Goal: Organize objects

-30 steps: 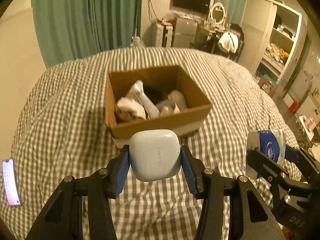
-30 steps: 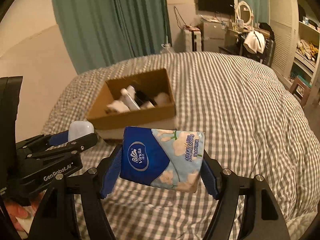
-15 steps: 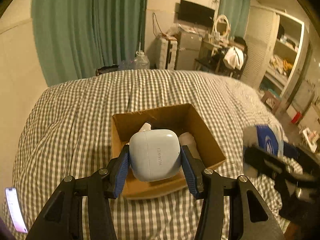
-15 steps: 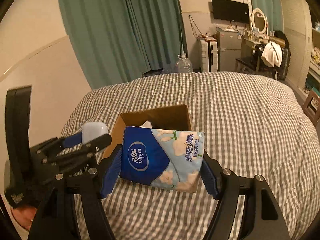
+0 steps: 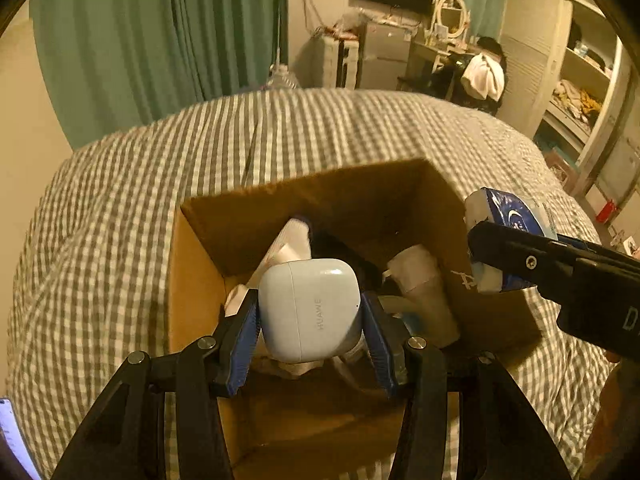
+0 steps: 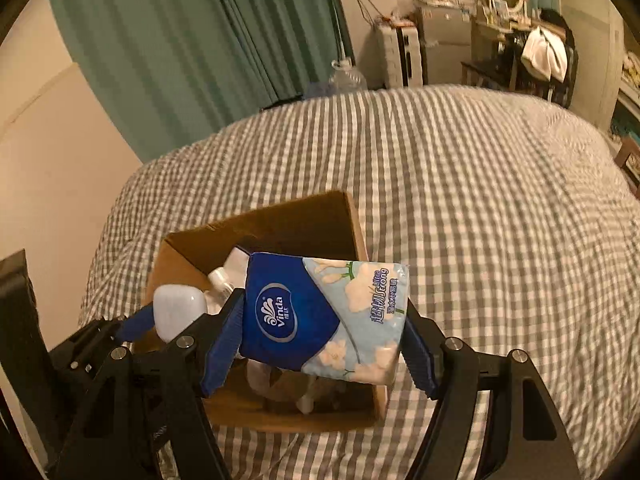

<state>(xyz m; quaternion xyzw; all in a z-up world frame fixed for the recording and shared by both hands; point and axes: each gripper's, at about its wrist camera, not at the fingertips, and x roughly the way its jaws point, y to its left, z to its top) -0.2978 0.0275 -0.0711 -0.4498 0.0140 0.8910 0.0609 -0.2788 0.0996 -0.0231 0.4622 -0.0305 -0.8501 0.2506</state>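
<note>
My left gripper [image 5: 310,322] is shut on a white Huawei earbud case [image 5: 310,310] and holds it over the open cardboard box [image 5: 192,280] on the bed. My right gripper [image 6: 322,316] is shut on a blue Vinda tissue pack [image 6: 324,314], held over the right side of the same box [image 6: 280,228]. The tissue pack [image 5: 508,220] and right gripper show at the right of the left wrist view. The earbud case [image 6: 176,308] shows at the left of the right wrist view. The box holds several white items and a dark one, partly hidden.
The box sits on a grey-and-white checked duvet [image 5: 120,208]. A phone [image 5: 12,436] lies at the duvet's near left edge. Green curtains [image 5: 160,40], a desk, shelves and a water bottle [image 6: 346,76] stand beyond the bed.
Both grippers have moved forward and now hang over the box, each still holding its object. The box now fills the lower middle of both views.
</note>
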